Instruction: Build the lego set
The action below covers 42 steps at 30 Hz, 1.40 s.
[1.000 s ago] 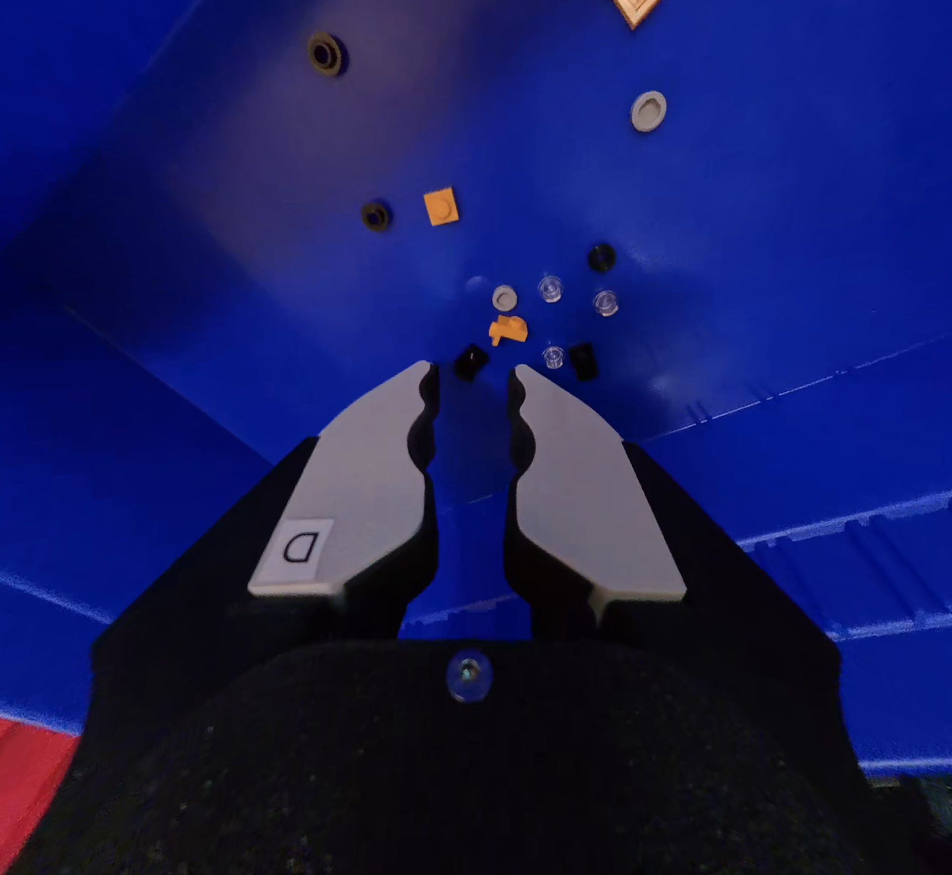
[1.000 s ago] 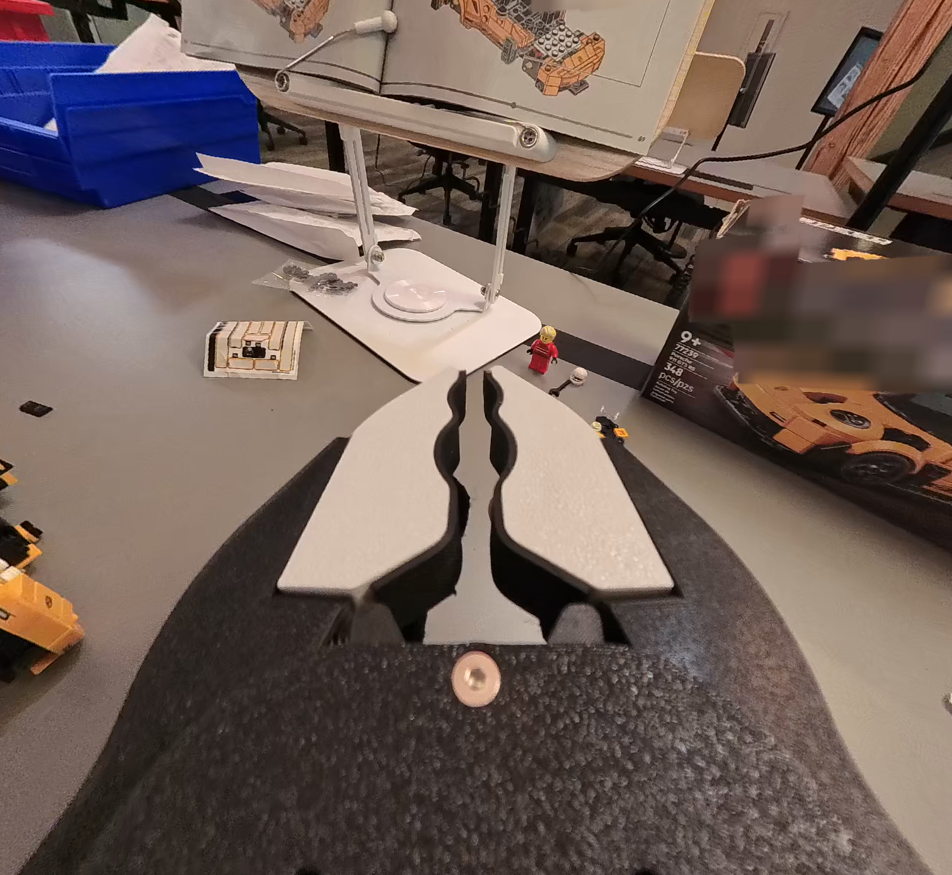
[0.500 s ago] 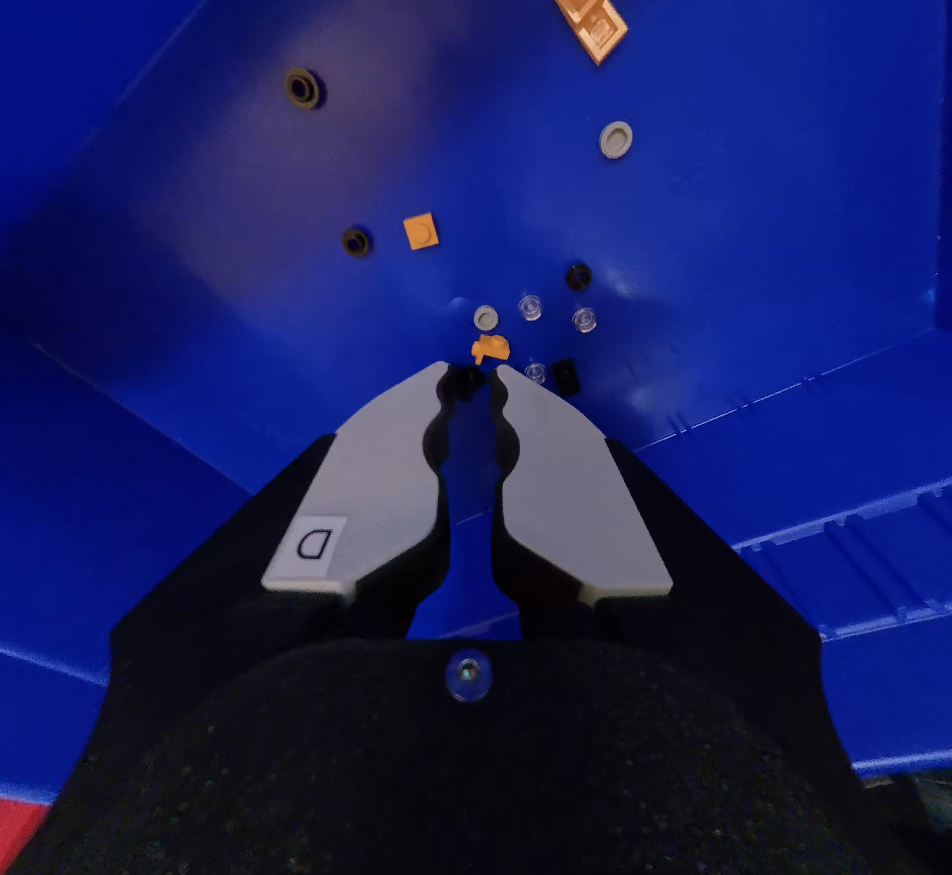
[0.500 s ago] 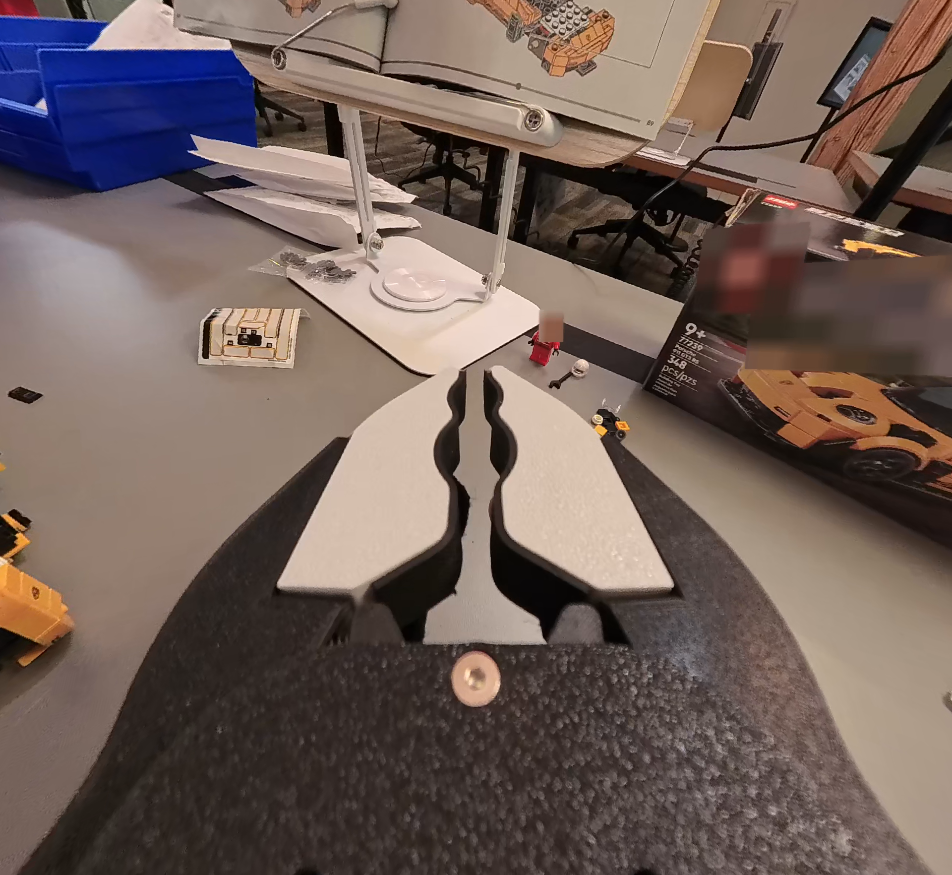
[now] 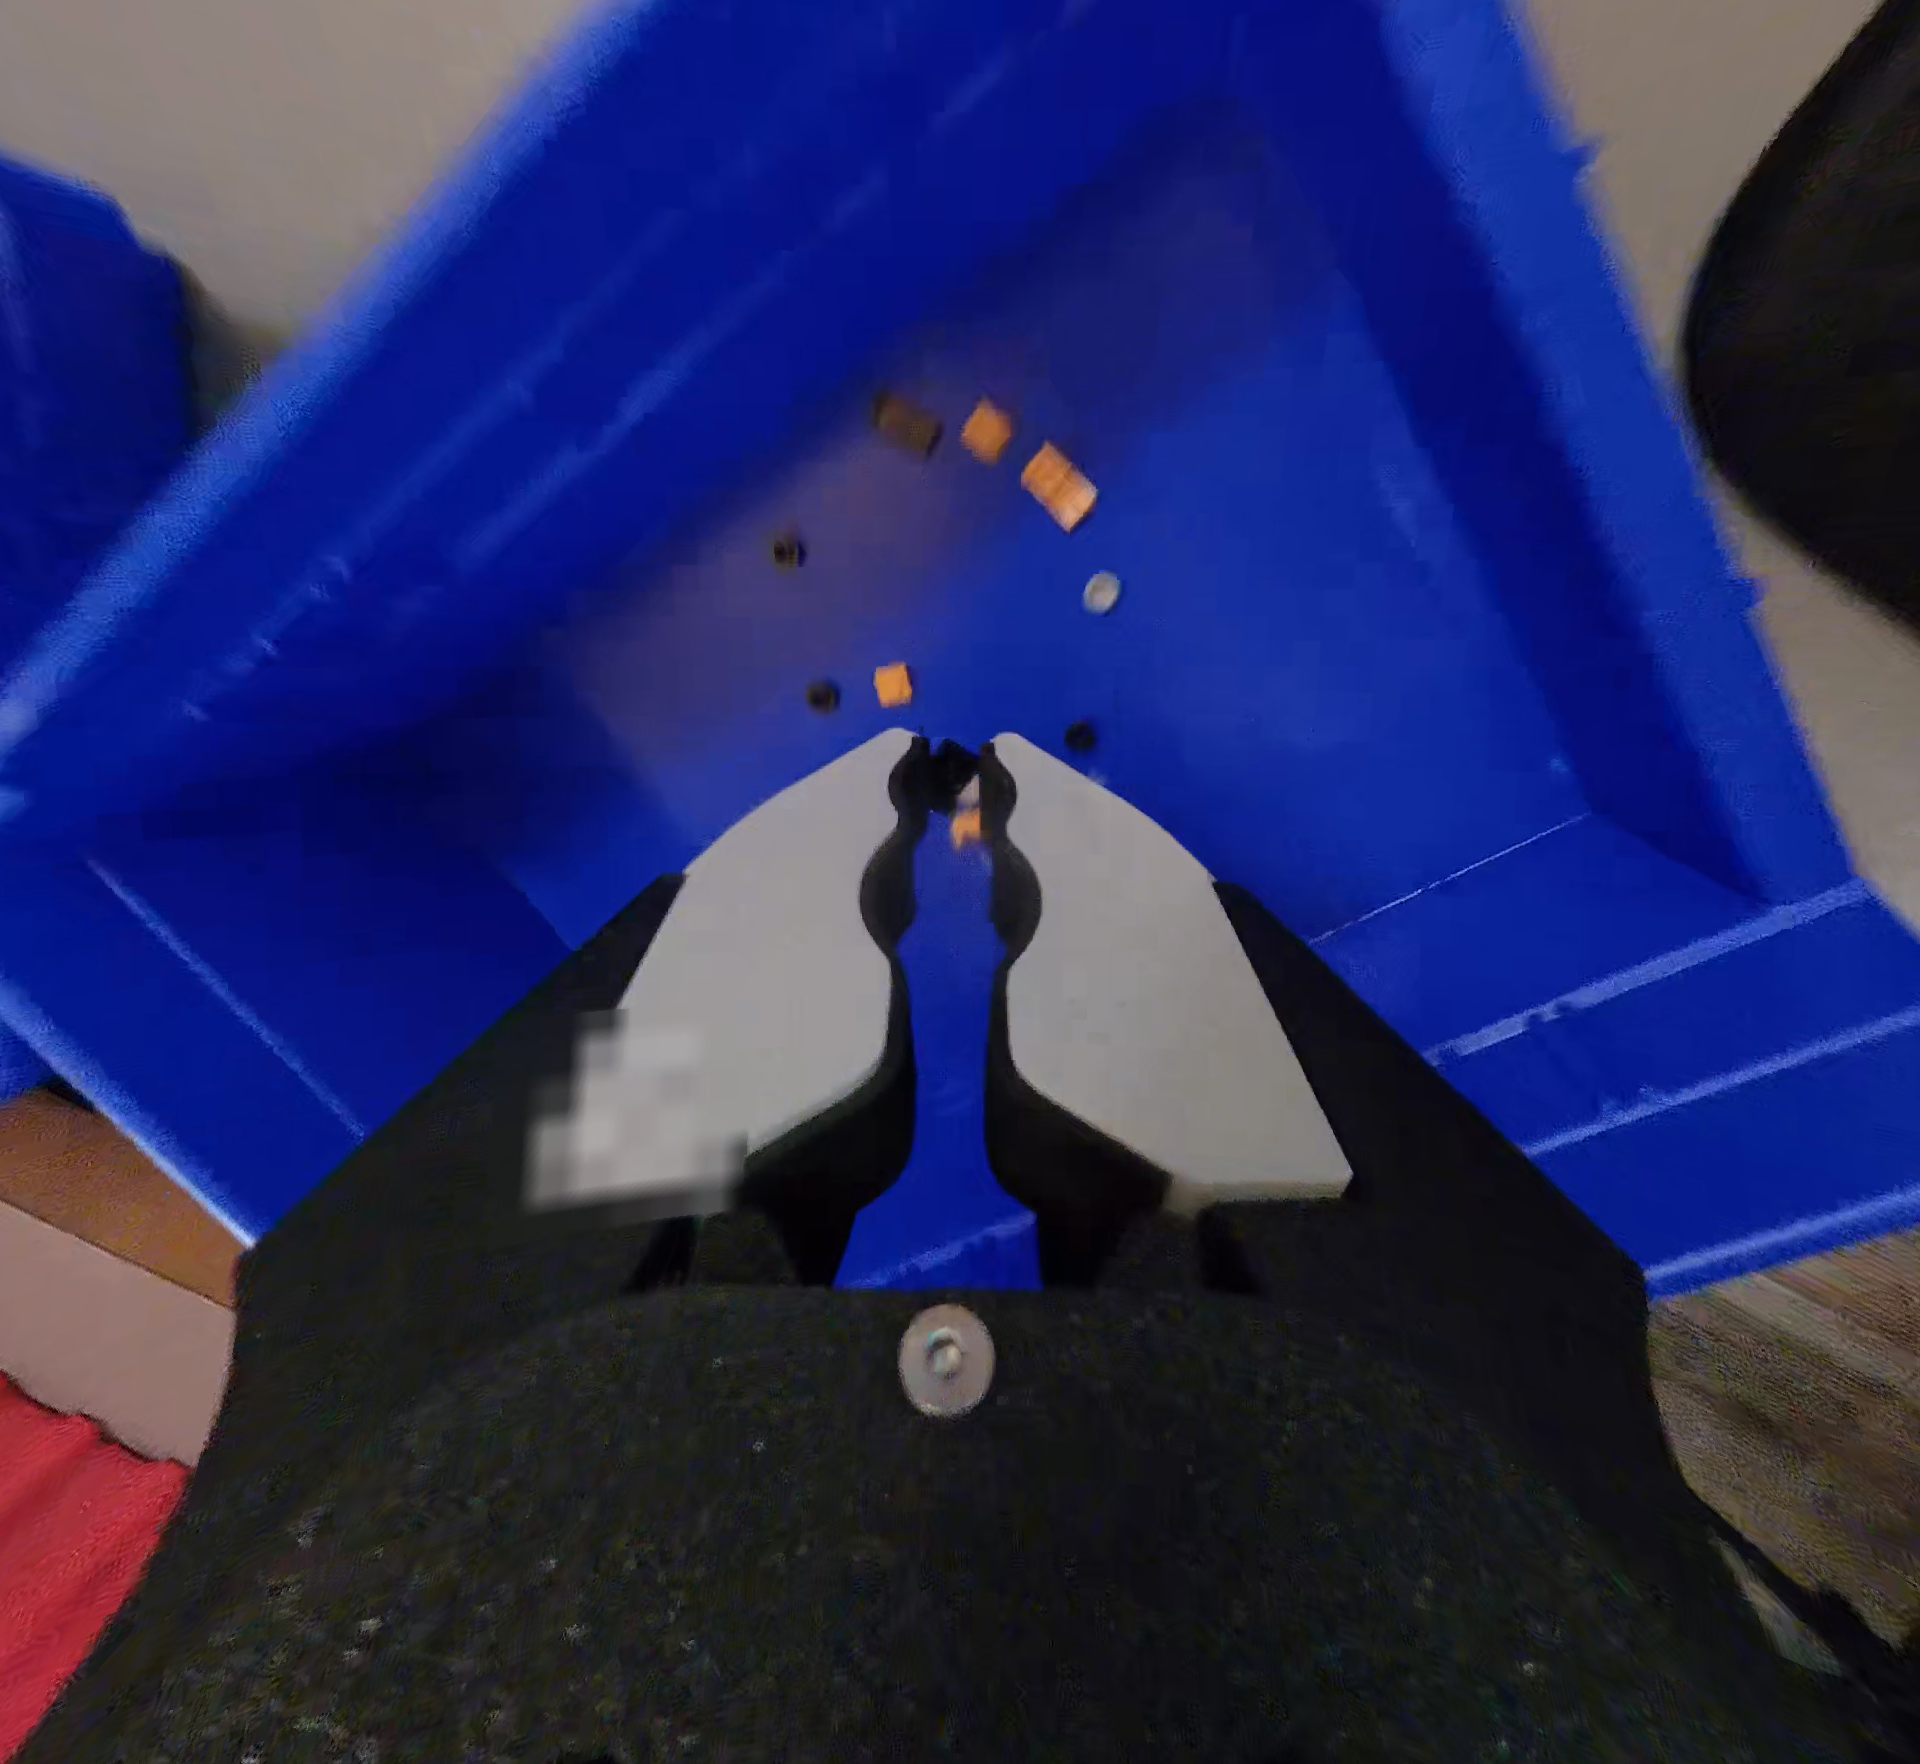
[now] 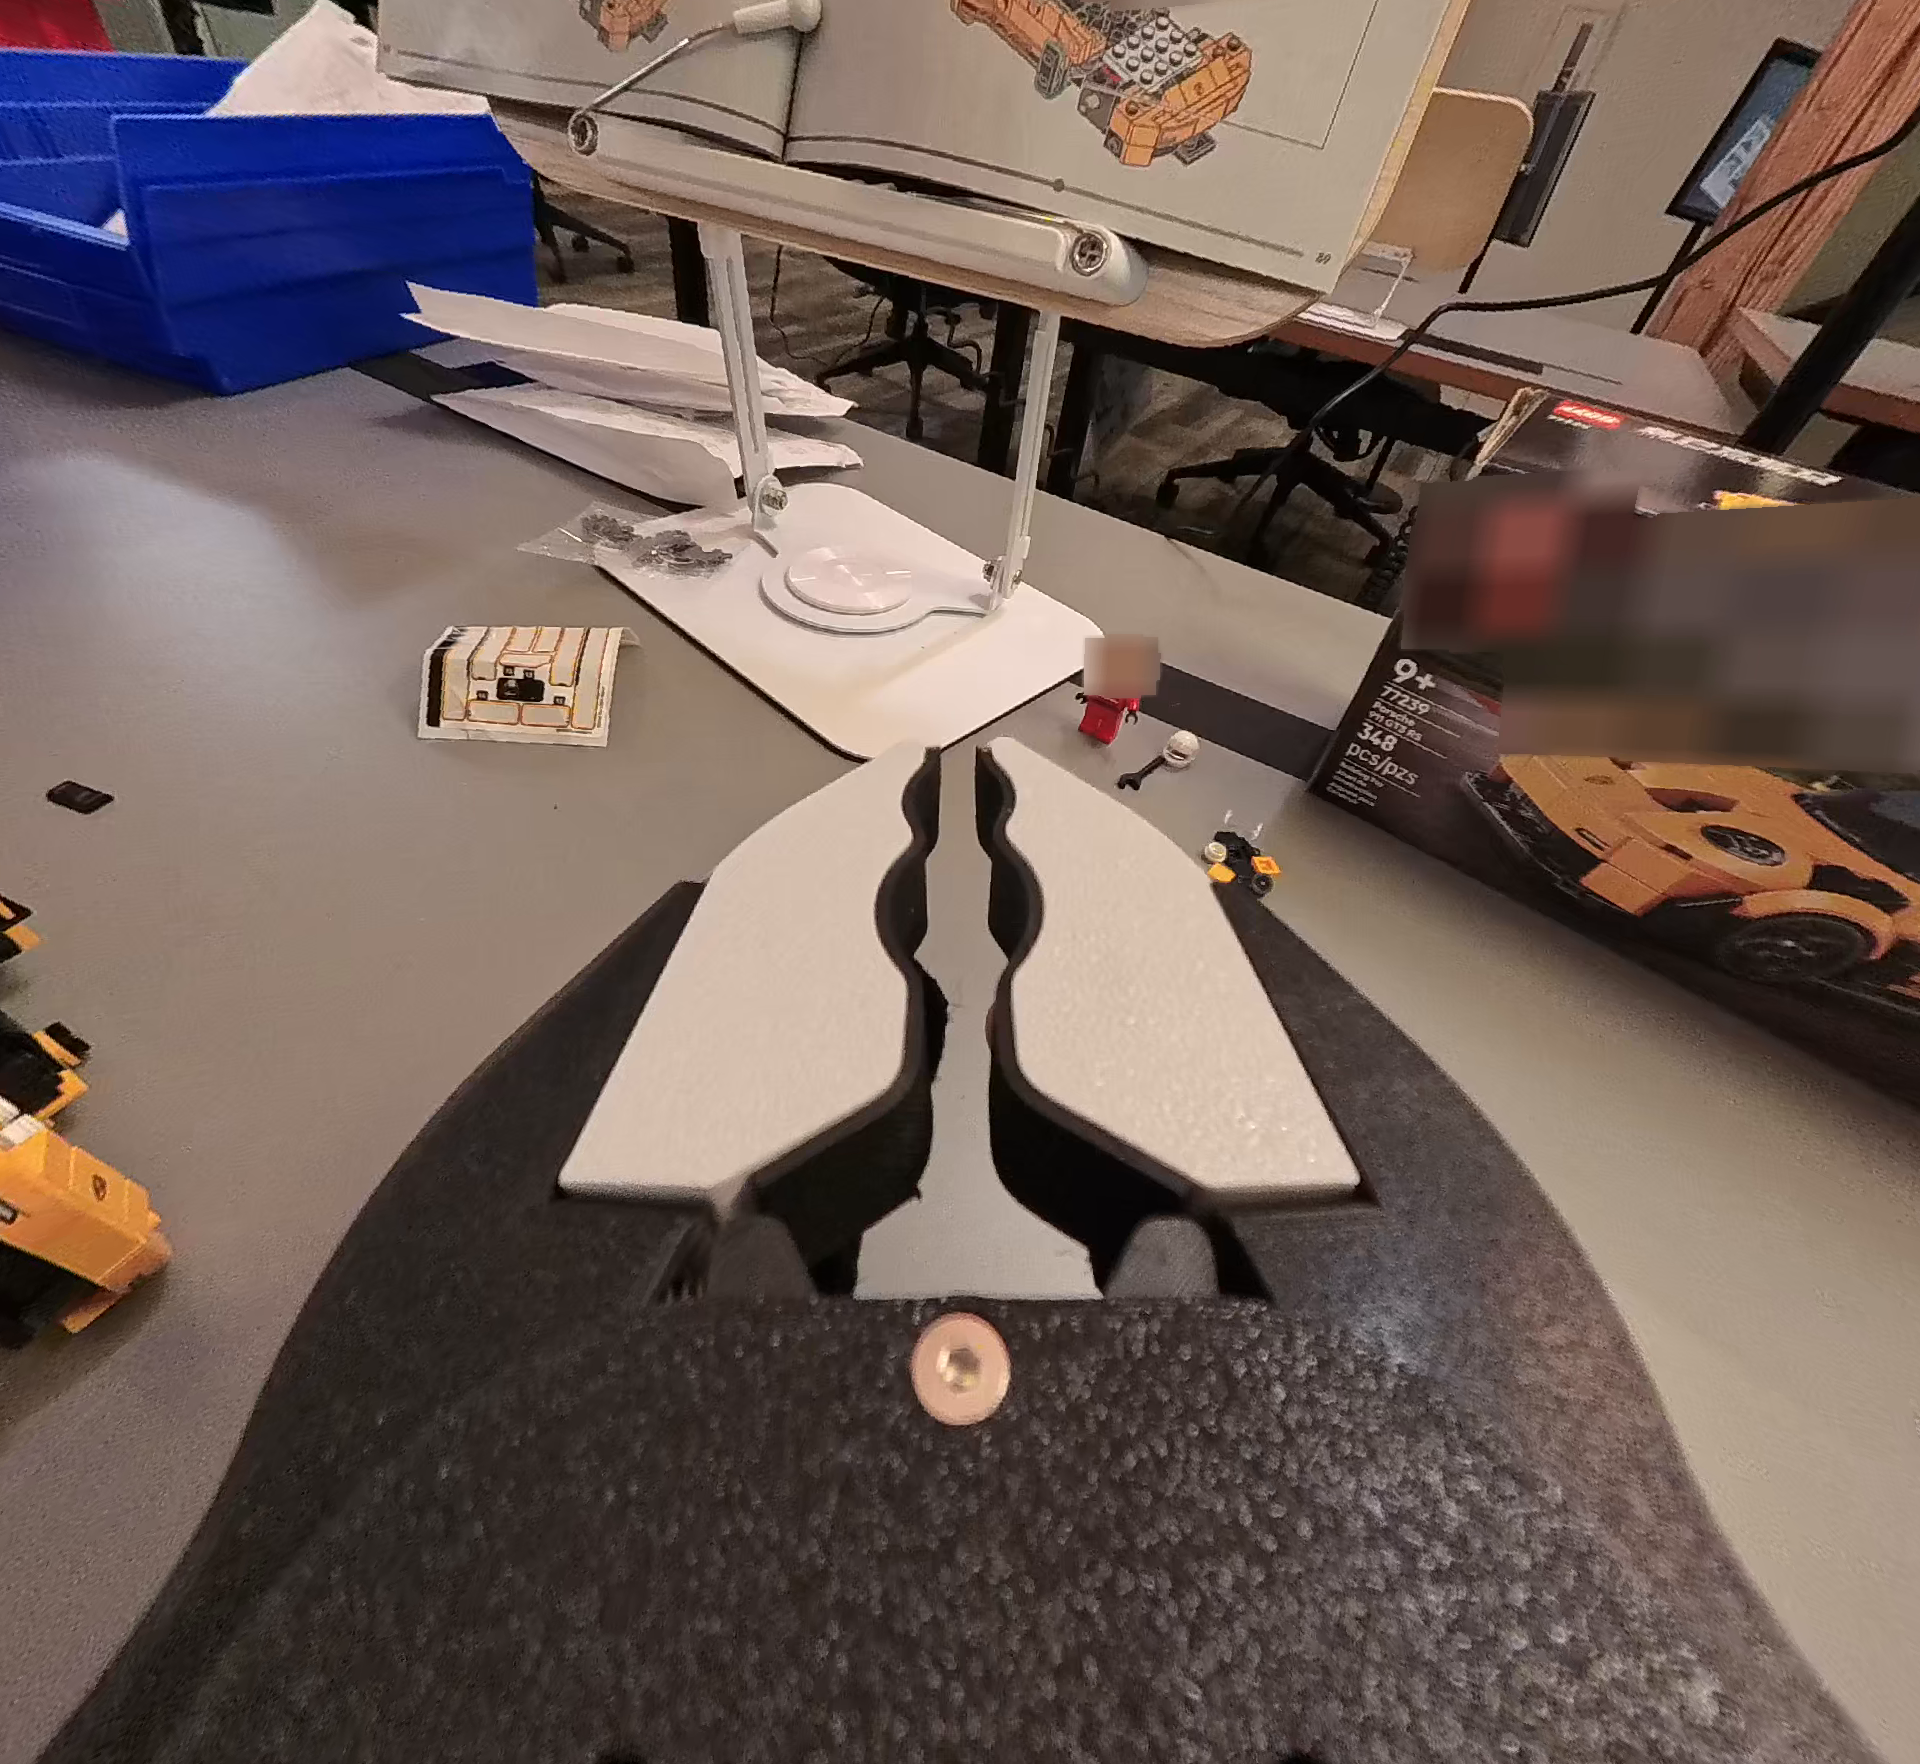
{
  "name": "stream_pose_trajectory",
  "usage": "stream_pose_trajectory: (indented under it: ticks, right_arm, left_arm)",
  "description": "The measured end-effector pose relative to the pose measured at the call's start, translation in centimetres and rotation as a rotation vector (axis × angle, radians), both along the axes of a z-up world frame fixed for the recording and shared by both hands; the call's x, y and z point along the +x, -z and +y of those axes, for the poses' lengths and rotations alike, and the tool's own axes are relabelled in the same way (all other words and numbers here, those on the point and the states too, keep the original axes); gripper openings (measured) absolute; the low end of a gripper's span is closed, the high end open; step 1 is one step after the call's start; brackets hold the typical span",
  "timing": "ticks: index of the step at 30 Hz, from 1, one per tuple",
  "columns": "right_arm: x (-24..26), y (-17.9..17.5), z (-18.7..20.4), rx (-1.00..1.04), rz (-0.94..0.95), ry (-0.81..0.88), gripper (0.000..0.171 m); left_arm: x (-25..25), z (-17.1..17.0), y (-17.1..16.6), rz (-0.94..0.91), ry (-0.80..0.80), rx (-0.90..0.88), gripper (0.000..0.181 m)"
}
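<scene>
In the left wrist view my left gripper (image 5: 951, 758) is shut on a small black lego piece (image 5: 951, 767) and holds it above the floor of a blue bin (image 5: 1351, 571). Loose pieces lie on the bin floor beyond the tips: orange plates (image 5: 1058, 485), a small orange tile (image 5: 891, 684), a grey round stud (image 5: 1101, 592) and black round studs (image 5: 823, 696). In the right wrist view my right gripper (image 6: 956, 758) is shut and empty, above the grey table (image 6: 312, 883). A partly built orange car (image 6: 62, 1226) sits at that view's left edge.
An open instruction booklet (image 6: 935, 52) rests on a white stand (image 6: 883, 634). Near it lie a sticker sheet (image 6: 520, 680), a red minifigure (image 6: 1107, 712), a small black and orange assembly (image 6: 1242, 862) and the set's box (image 6: 1662, 831). Blue bins (image 6: 260, 228) stand at the back left. There is about 55 cm between the tips of the two grippers. The small orange tile (image 5: 891, 684) lies some 6 cm from my left tips, 60 cm from my right tips.
My left gripper closed on the black piece on the bin floor and rose up out of the bin with it. My right gripper stayed shut and drifted slightly.
</scene>
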State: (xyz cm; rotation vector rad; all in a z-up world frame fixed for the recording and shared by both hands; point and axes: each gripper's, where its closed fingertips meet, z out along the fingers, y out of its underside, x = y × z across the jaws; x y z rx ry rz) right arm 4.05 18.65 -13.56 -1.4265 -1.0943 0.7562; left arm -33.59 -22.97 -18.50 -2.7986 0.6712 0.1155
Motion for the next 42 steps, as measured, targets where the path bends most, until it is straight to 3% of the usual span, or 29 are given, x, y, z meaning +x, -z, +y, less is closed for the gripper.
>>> stream_pose_trajectory:
  ticks: [10, 16, 21, 29, 37, 42]
  right_arm:
    - [0.1, -0.5, -0.4, 0.006, 0.014, -0.017, 0.006]
    - [0.1, -0.6, -0.6, 0.004, 0.015, -0.036, 0.006]
    - [0.3, -0.7, -0.6, -0.005, 0.020, -0.043, 0.006]
    - [0.2, -0.2, -0.6, -0.017, 0.007, -0.059, 0.006]
    - [0.1, -0.1, -0.8, -0.017, -0.004, -0.064, 0.005]
    - [0.1, 0.0, -0.8, -0.019, -0.003, -0.065, 0.005]
  left_arm:
    - [12.2, 8.7, -3.5, -0.055, 0.360, 0.185, 0.008]
    - [18.8, 13.7, 1.8, -0.061, 0.439, 0.038, 0.009]
    - [22.0, 14.7, 5.6, -0.103, 0.515, -0.056, 0.009]
    - [22.9, 15.4, 6.8, -0.138, 0.505, -0.036, 0.010]
    - [22.8, 15.3, 6.1, -0.155, 0.480, 0.029, 0.040]
    - [21.1, 14.2, 1.7, -0.202, 0.415, 0.155, 0.048]
